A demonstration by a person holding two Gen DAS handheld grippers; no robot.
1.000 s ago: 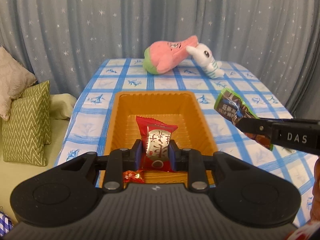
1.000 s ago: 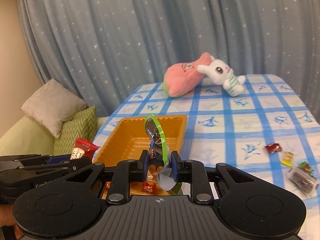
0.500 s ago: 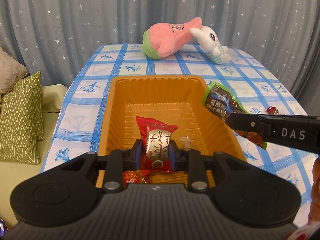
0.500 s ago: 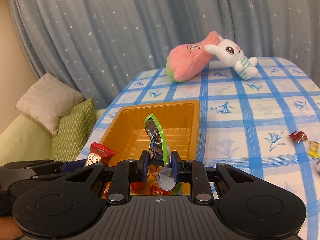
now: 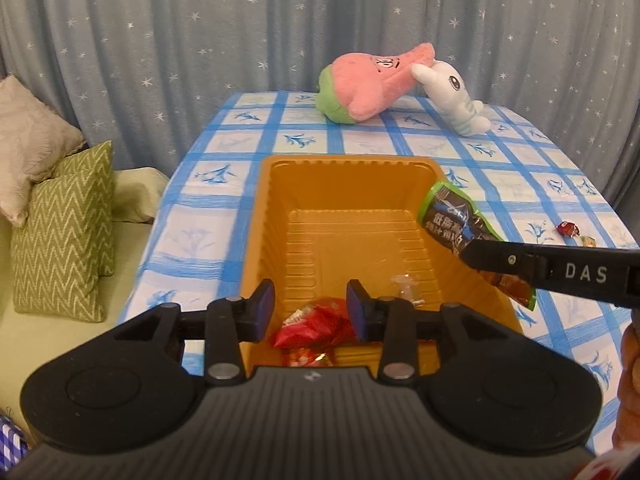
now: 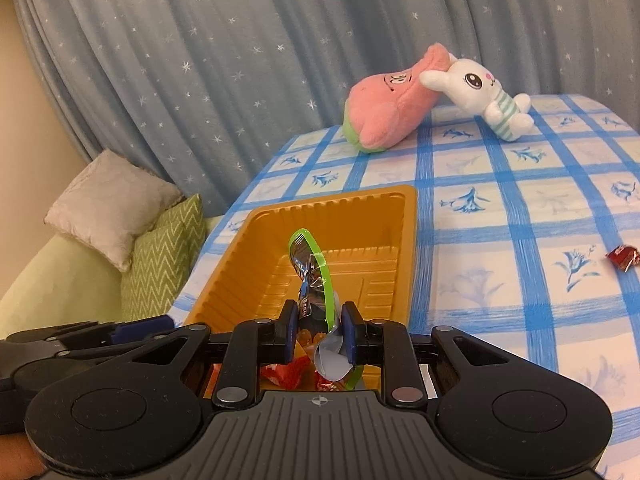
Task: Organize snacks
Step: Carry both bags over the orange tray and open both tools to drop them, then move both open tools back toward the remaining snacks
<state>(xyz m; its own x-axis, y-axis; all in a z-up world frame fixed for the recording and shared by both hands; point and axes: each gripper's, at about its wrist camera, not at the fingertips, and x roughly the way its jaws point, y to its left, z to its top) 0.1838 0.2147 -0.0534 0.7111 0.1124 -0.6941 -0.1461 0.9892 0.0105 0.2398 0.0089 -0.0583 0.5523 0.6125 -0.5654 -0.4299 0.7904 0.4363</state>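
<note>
Pinched flat between the blue pads (image 6: 347,332) of the right gripper (image 6: 320,320): a green-edged packet (image 6: 310,276), gripped at its lower end, upper end standing free and leaning out over the orange tray (image 6: 408,240). From the left wrist camera, held just above the tray's right-hand wall, seemingly partly outside it. Best to carry it further inward until well over the ribbed floor, lower it close, and only then part the pads; let go from here, likely to catch the rim and tip onto the tablecloth (image 6: 480,220). Aim for the bare far half, away from the red packet (image 5: 312,322) lying at the near end. Spread wide and gripping nothing: the left gripper (image 5: 310,306), hovering just above that red packet. Lift it clear and keep it to the left, avoiding a clash over the tray. Further out on the cloth to the right, loose sweets (image 6: 622,258) to collect, well apart from the tray. Beyond, two plush toys (image 6: 400,108) at the far edge, of no concern.
</note>
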